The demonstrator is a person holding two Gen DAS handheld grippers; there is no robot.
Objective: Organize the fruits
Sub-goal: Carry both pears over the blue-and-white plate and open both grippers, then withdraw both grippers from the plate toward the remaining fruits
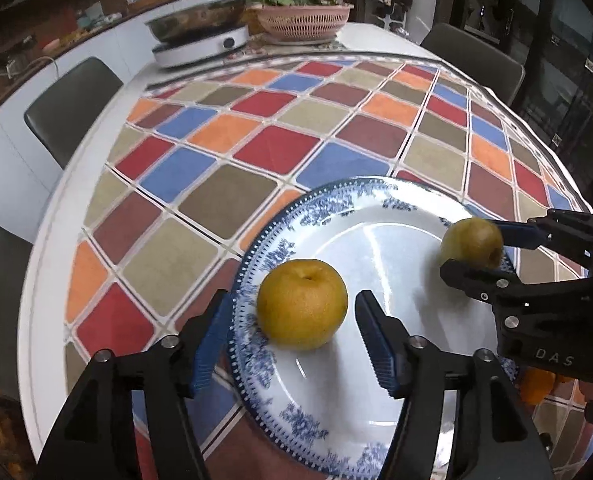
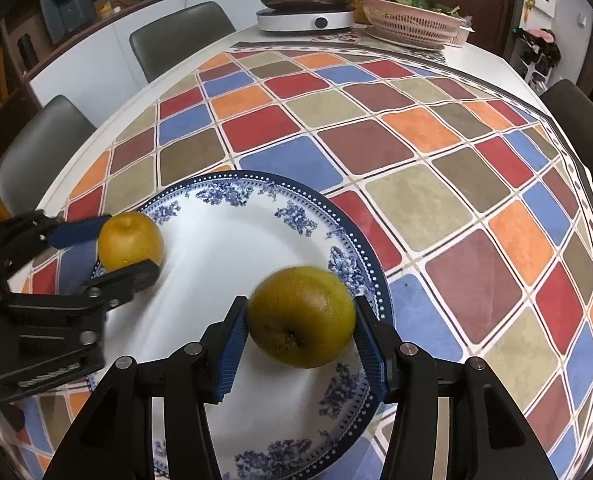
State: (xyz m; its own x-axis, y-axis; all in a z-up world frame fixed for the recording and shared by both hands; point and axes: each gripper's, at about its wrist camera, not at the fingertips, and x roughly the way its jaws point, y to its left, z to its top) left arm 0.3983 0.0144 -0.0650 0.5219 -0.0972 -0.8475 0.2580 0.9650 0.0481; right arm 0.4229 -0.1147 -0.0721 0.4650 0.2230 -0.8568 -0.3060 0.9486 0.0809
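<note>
Two pears sit on the blue-and-white plate [image 1: 296, 224]. Left gripper [image 1: 290, 344] is spread wide around the yellow pear [image 1: 302, 304] at the plate's 9 o'clock edge — pads clear of the skin. Right gripper [image 2: 300, 344] pinches the greenish pear [image 2: 302, 316] at 3 o'clock — both pads touching. Beyond, at 12 o'clock, stand a cooker [image 2: 306, 20] and pink basket [image 2: 412, 24].

Orange fruit [image 1: 536, 386] mostly hidden behind right gripper [image 1: 472, 246].
</note>
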